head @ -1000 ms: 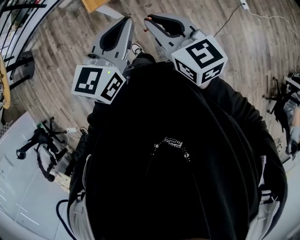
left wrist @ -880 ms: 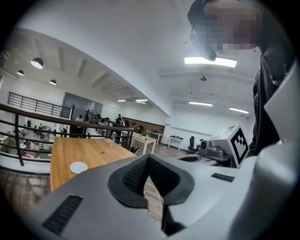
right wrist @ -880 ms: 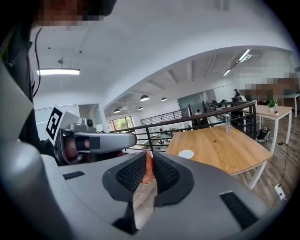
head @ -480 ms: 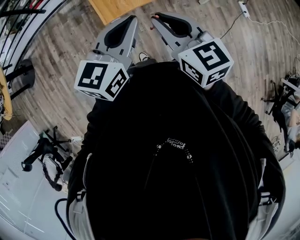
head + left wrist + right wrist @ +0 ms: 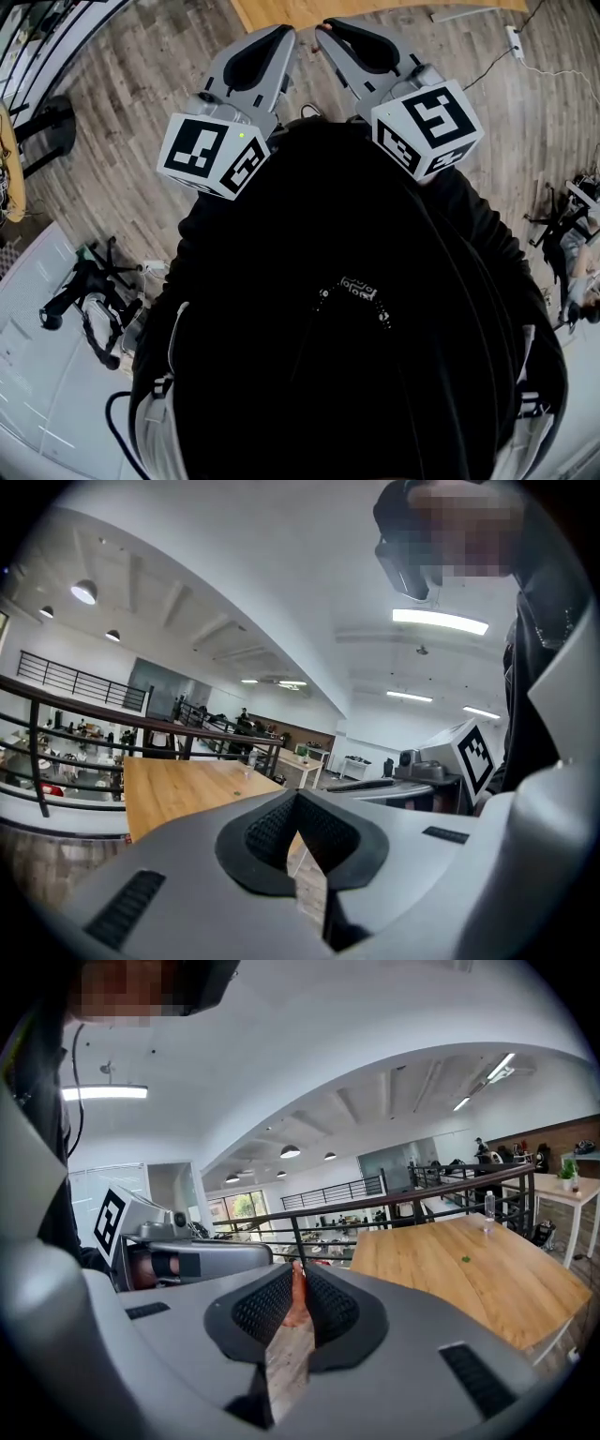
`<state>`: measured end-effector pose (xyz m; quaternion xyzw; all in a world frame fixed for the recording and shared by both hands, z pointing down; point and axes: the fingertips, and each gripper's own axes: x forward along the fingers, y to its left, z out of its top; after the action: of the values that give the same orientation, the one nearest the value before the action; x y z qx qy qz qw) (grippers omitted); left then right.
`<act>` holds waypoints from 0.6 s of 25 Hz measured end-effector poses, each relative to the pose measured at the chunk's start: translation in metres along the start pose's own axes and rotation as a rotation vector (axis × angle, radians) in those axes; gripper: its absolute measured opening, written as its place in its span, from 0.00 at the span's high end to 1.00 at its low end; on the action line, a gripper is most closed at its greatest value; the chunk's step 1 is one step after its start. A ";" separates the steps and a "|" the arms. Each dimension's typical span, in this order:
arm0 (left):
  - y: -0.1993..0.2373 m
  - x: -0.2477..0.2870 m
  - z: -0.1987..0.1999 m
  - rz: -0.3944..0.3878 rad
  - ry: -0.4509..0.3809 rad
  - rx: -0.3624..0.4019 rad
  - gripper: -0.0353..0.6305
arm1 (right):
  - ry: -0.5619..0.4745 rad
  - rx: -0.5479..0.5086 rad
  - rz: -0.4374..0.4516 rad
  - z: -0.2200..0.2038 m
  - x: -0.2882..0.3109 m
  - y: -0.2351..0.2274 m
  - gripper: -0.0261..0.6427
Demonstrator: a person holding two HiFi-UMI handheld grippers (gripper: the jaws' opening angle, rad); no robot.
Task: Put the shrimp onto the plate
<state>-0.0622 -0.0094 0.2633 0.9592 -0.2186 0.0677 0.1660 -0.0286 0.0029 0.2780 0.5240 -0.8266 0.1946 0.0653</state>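
The right gripper (image 5: 298,1269) was clamped on the shrimp (image 5: 297,1302), whose long axis ran along the jaws toward their tips. The left gripper (image 5: 296,797) was pinched together, empty. No plate showed (only a wooden table (image 5: 450,1265) ahead).

the top (image 5: 375,394) is black, the left gripper (image 5: 288,33) and right gripper (image 5: 323,29) grey.

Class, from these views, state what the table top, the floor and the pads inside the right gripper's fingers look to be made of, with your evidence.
Table top: light wood or veneer, matte; grain lines show.
Floor: grey-brown planks, wood or laminate; seams and grain visible.
Pads: black, probably rubber; dimpled texture, pressed against the pink shrimp.
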 end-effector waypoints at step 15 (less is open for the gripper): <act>0.069 0.031 0.006 0.114 -0.022 -0.050 0.94 | 0.024 -0.049 0.106 0.017 0.063 -0.041 0.88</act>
<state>-0.0642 -0.0824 0.2843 0.9414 -0.2762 0.0609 0.1835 -0.0183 -0.0723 0.2923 0.4755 -0.8568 0.1839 0.0773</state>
